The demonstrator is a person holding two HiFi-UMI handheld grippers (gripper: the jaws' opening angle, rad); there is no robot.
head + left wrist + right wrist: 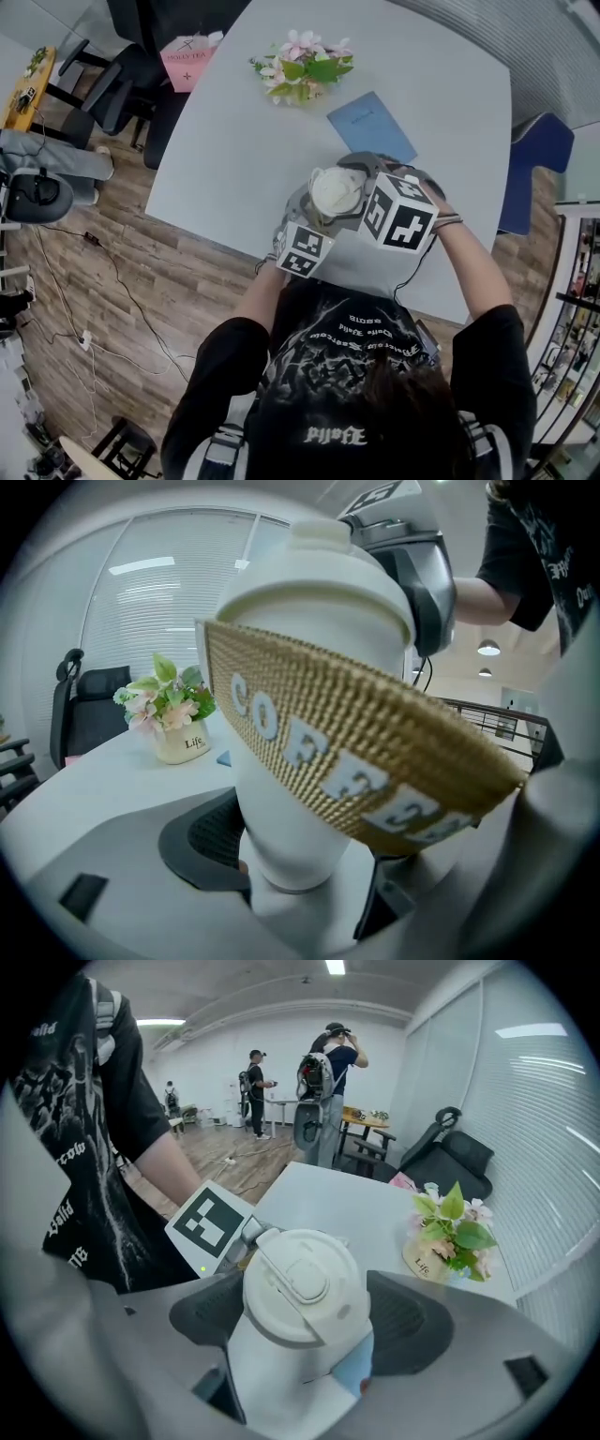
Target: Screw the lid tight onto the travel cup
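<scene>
Indoors, over pale table (234, 141): left gripper (300, 892) tight on cup (281, 832), right gripper (307, 1330) on lid (300, 1283).

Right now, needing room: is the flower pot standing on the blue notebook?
No, the flower pot stands on the table, apart from the blue notebook.

- Bright, even light is given by ceiling strips (333, 966) and blinds (169, 602).
- The lid (336, 190) is nearly washed out in the head view.
- Both gripper views are bent and darkened at the edges; the cup (291, 827) is softened up close.
</scene>
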